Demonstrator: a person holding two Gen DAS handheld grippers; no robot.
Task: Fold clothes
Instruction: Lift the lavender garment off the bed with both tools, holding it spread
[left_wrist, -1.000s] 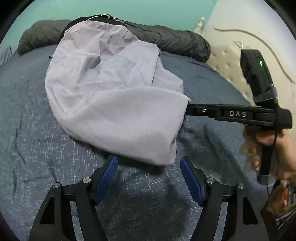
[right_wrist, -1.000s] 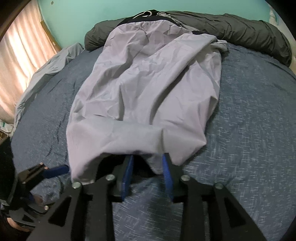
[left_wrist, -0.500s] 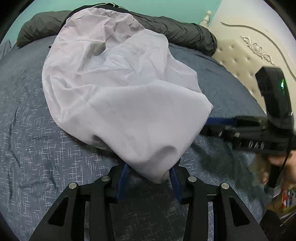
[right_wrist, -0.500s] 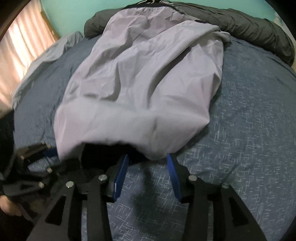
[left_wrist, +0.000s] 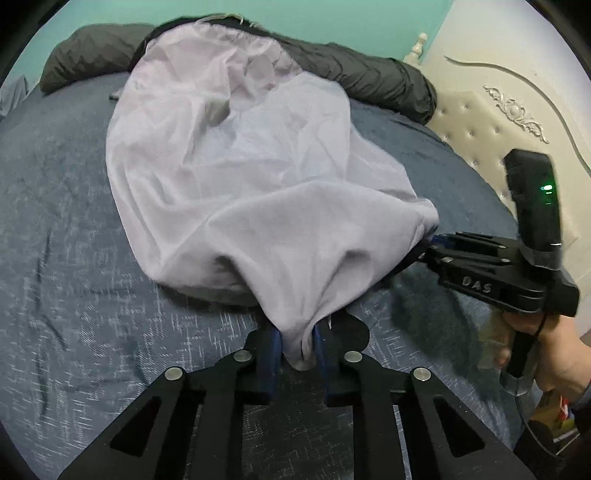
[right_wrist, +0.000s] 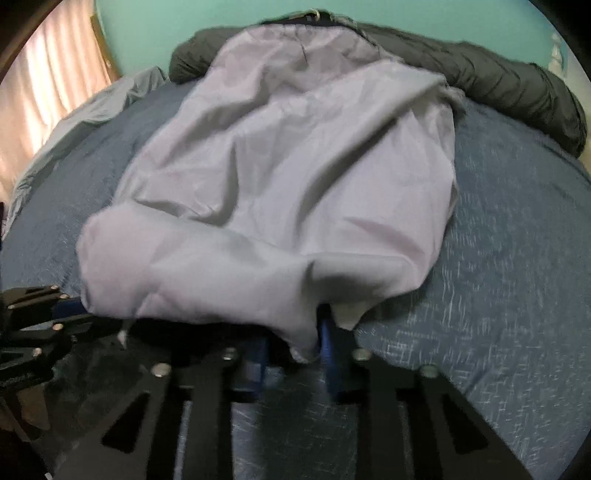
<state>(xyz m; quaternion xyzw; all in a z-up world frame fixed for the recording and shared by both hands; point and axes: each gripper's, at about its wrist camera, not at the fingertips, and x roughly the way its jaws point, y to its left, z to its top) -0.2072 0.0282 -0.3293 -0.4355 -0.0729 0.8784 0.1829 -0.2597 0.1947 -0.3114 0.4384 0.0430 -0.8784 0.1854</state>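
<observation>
A pale lilac garment lies spread on the blue bedspread, its waistband at the far end. My left gripper is at the near hem, and its jaws are closing with a bunched corner of the cloth pinched between the blue pads. In the right wrist view the garment runs away from me. My right gripper is closing on the other near corner, with cloth between its pads. That right gripper also shows from the side, with its tips under the hem.
A dark grey duvet lies rolled along the far edge of the bed. A cream tufted headboard stands to the right. A light grey sheet and a curtain are at the left. A hand holds the right gripper's handle.
Both grippers slid in under the near hem and their jaws narrowed onto the cloth. The hem now lifts and bunches at both corners.
</observation>
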